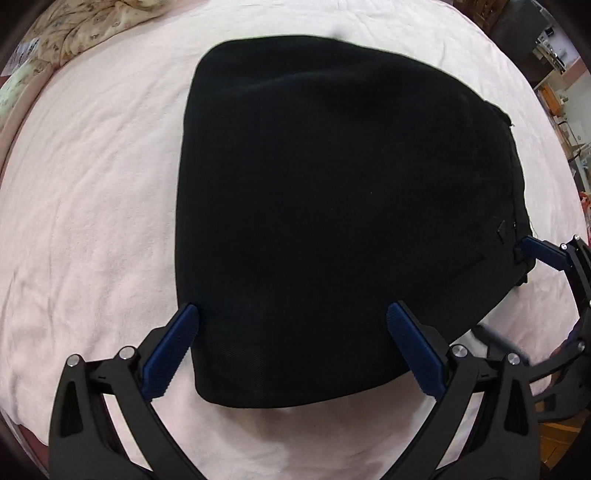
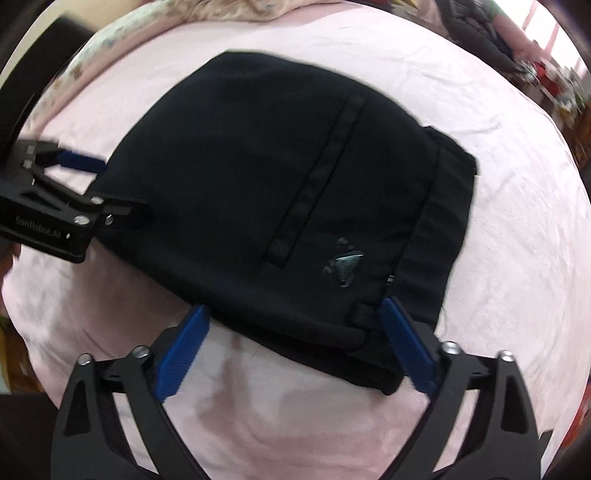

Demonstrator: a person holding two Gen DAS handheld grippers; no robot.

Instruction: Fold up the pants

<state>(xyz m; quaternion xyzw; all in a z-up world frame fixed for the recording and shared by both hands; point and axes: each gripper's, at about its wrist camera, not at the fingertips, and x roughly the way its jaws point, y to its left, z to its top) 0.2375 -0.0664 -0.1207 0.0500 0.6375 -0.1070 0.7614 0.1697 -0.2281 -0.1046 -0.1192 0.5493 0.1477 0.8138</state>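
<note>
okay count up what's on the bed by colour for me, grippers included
Black: 1, the folded pants
Black with blue pads: 2, the left gripper and right gripper
Pink: 1, the sheet
Floral: 1, the quilt
Total: 5

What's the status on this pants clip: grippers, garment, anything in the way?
Left gripper open, right gripper open, both at near edge. Black pants folded compact on pink sheet. Nothing in the way.

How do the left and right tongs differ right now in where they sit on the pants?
The left tongs straddle the plain near corner of the black pants; the right tongs straddle the end with the stitched strap and small logo. The right view is motion-blurred, the left sharp. Both are wide open, gripping nothing, over the pink sheet.
</note>
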